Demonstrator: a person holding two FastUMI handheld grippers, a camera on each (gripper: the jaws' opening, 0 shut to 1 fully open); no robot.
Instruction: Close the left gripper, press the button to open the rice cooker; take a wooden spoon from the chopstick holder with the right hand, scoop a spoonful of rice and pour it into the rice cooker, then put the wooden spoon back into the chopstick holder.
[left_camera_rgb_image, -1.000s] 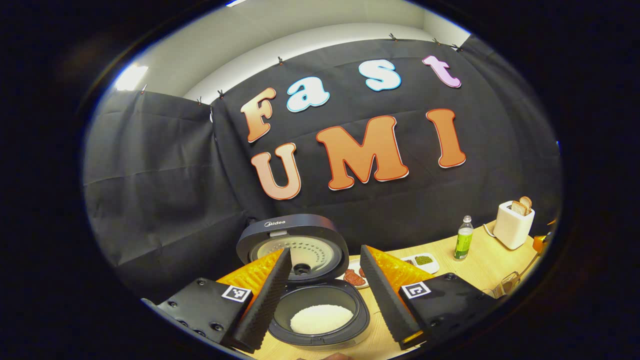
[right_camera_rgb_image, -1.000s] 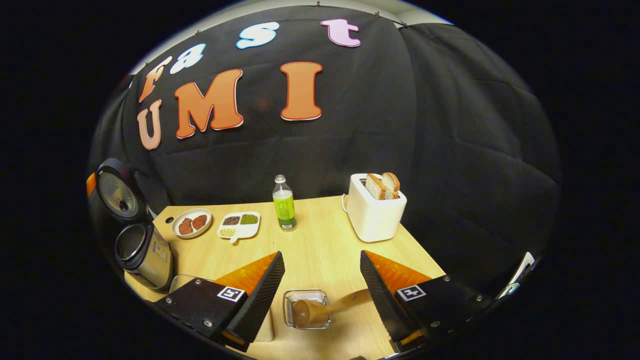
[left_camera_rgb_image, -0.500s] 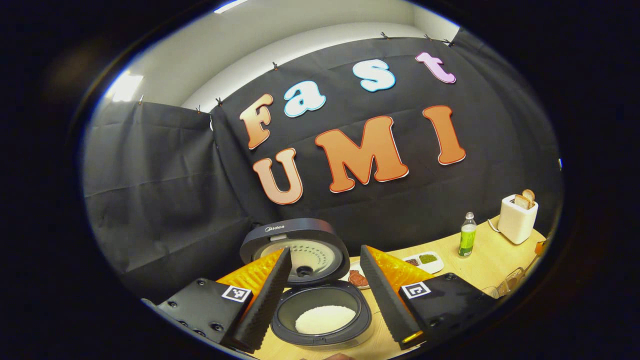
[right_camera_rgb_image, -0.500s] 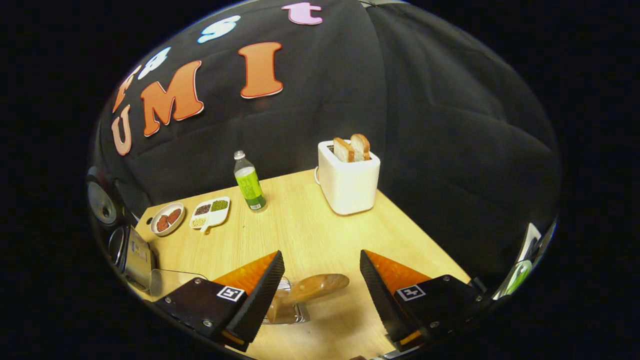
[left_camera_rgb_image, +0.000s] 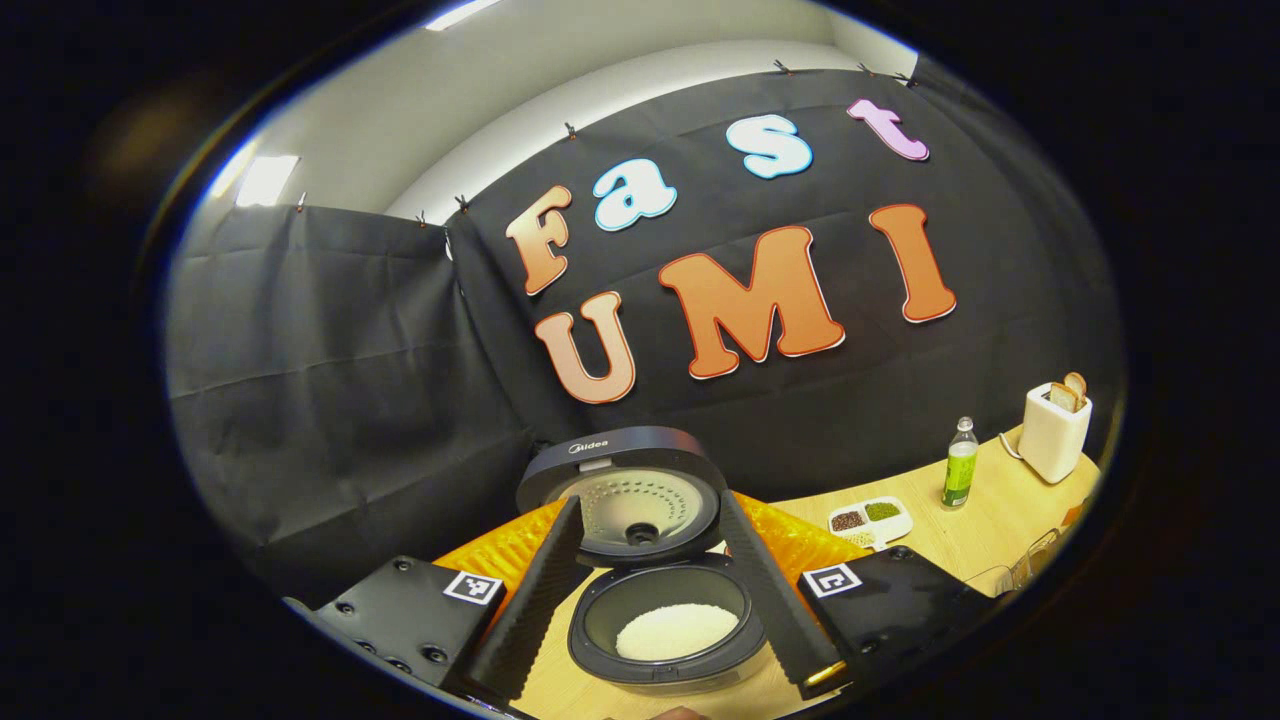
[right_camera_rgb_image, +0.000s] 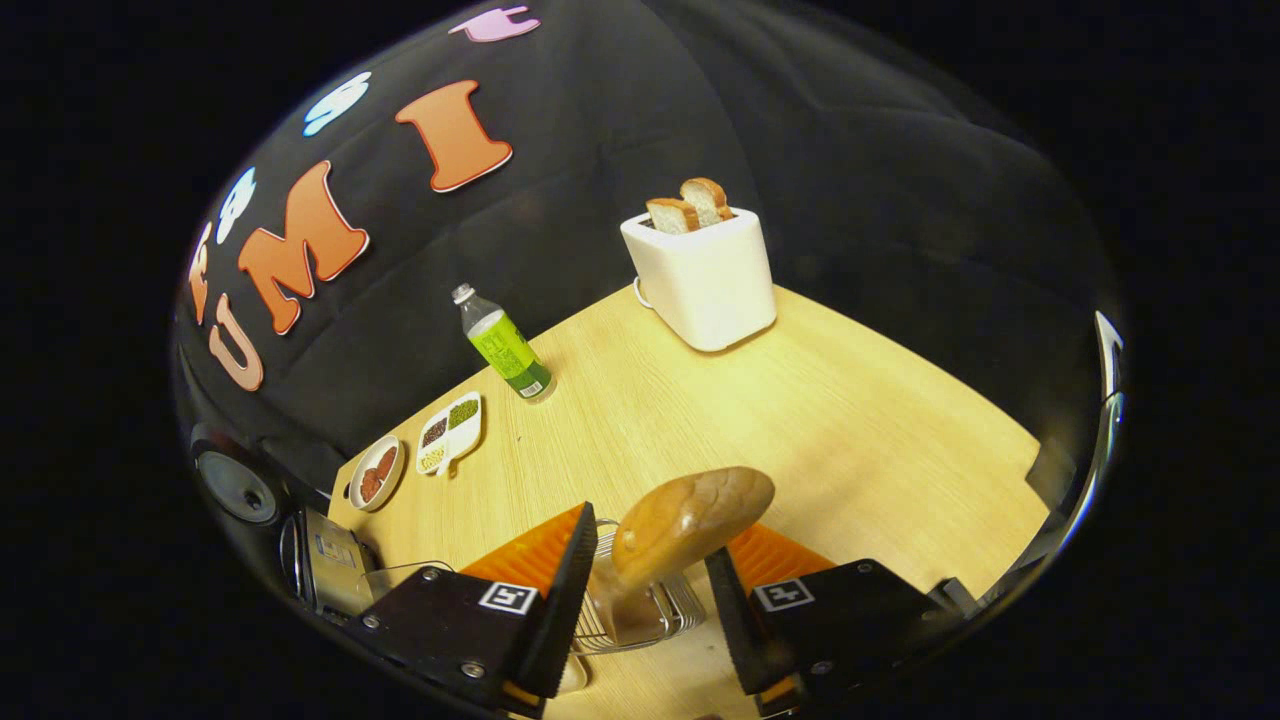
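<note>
The rice cooker (left_camera_rgb_image: 665, 640) sits open, lid upright behind its pot, white rice (left_camera_rgb_image: 677, 632) in the bottom. The left gripper (left_camera_rgb_image: 660, 590) hangs over it, fingers spread wide to either side of the pot. To the cooker's right, the right gripper (right_camera_rgb_image: 640, 590), narrowed, brackets the wooden spoon (right_camera_rgb_image: 680, 530) standing in the wire chopstick holder (right_camera_rgb_image: 640, 610); contact can't be told.

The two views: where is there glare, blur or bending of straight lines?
Left gripper view: a ceiling light glares at upper left; the rice cooker is sharp. Right gripper view: the table edge bends strongly; the near wooden spoon looks slightly soft.
</note>
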